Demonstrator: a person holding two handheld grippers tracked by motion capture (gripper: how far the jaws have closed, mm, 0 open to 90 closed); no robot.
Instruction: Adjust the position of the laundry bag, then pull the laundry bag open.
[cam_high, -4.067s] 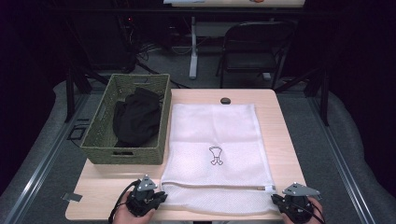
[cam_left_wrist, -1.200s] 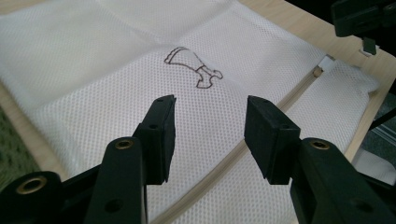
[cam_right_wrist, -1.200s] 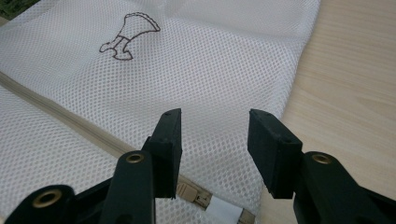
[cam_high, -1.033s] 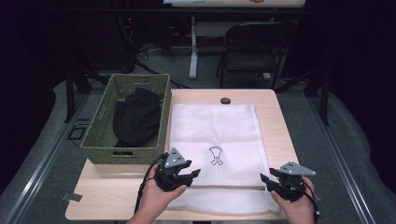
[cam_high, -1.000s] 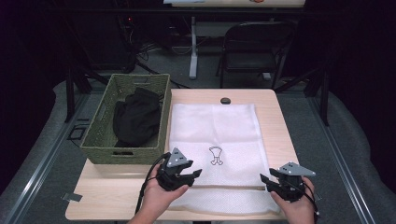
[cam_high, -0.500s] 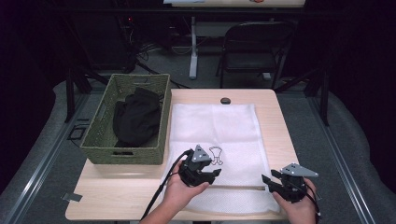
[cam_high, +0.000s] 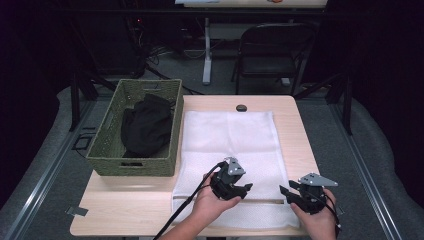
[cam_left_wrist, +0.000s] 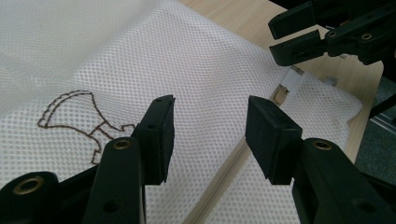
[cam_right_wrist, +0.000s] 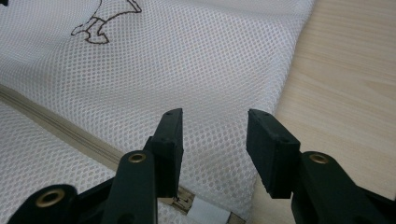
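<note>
hovering tools (cam_left_wrist: 210, 133) over mesh bag's (cam_high: 227, 135) brown emblem (cam_left_wrist: 79, 119)

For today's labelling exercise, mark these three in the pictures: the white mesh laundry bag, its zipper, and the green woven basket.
white mesh laundry bag (cam_high: 227, 135), high view, bare mesh of its upper half.
zipper (cam_right_wrist: 56, 126), right gripper view, on the beige zip tape.
green woven basket (cam_high: 134, 166), high view, on its near wall.
</note>
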